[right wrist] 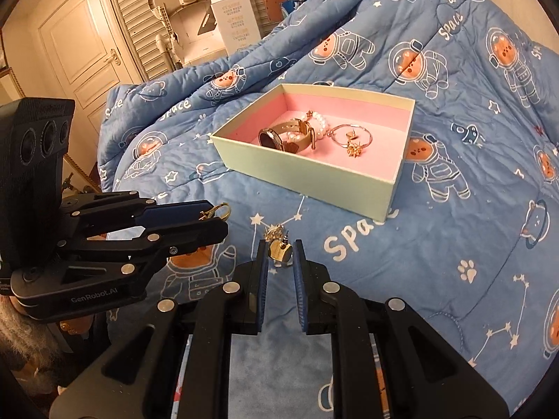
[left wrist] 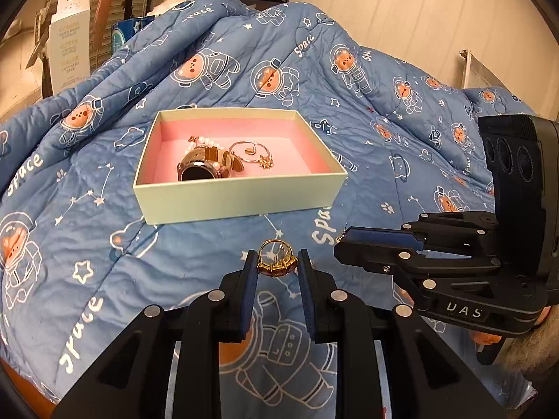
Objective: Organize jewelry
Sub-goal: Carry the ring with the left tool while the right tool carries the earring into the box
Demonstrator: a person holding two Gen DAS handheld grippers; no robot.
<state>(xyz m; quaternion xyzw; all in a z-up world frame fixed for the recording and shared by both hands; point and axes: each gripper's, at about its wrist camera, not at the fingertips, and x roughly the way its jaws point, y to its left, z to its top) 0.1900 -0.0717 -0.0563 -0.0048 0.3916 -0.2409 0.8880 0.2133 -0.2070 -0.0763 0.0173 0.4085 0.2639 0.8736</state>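
Note:
A pale green box [left wrist: 241, 193] with pink lining sits on the blue quilt and holds a watch [left wrist: 206, 166], a pearl bracelet and a thin bangle with a star charm [left wrist: 249, 152]. My left gripper [left wrist: 276, 262] is shut on a gold ring [left wrist: 276, 256] with a large stone, in front of the box. My right gripper [right wrist: 279, 253] is shut on a small gold earring [right wrist: 279, 249] just above the quilt, in front of the box [right wrist: 307, 171]. A small gold star piece [right wrist: 274, 232] lies on the quilt just past it. The two grippers are side by side.
The blue astronaut-print quilt [left wrist: 349, 132] rises in folds behind the box. A white carton [right wrist: 232, 10] and a door [right wrist: 80, 45] stand beyond the bed at the left. Shelving stands behind the quilt.

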